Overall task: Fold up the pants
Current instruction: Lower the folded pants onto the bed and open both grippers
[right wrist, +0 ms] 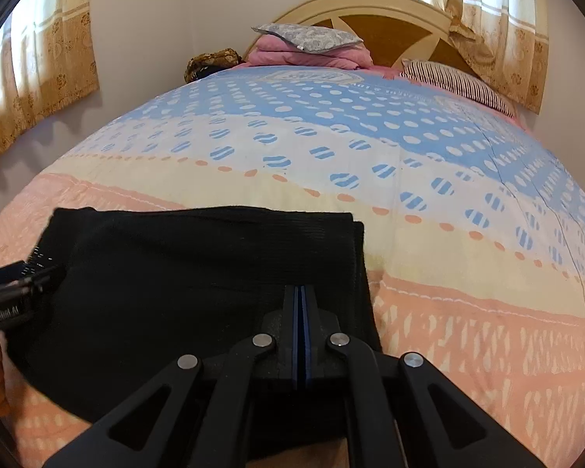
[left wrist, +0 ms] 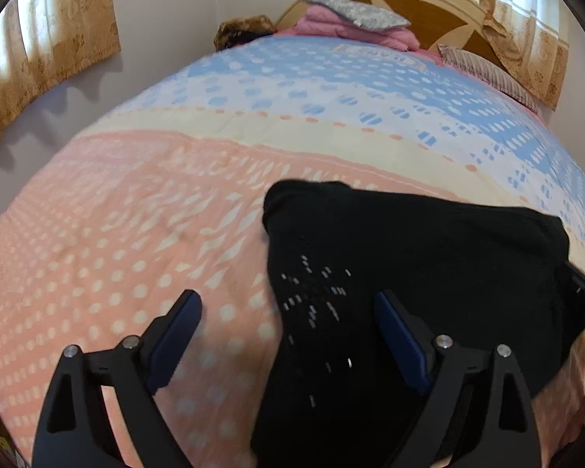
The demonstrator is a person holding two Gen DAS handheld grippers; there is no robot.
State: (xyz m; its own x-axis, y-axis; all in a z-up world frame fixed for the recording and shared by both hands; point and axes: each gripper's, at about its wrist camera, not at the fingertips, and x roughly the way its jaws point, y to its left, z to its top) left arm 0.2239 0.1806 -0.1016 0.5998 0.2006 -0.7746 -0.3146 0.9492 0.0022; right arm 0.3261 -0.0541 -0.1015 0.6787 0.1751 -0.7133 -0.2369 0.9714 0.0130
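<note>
two claws are in view, one in each of my hands. my left claw stands with its blue-padded fingers spread wide apart and nothing between them; it hovers over the left edge of the black pants, one finger above the bedspread and the other above the dark cloth. my right claw has its two pads pressed flat together; it sits low over the right part of the pants, near their right edge. whether a layer of cloth is pinched between the pads i cannot tell, since the pads and the fabric are both dark there.

the pants lie as a flat, roughly rectangular black bundle on the pink-patterned zone of the bedspread, at the near edge of the bed, well apart from the headboard. small white marks speckle the fabric at the left part of the bundle. the far right corner shows two stacked edges, one just behind the other.

in the right wrist view the left claw enters from the left and overlaps the left end of the bundle. in the left wrist view part of the right tool shows at the right end of the pants.

at the far end of the bed a grey patterned pillow rests on folded pink bedding, and a striped pillow lies near the far right corner. curtains hang on the walls.
</note>
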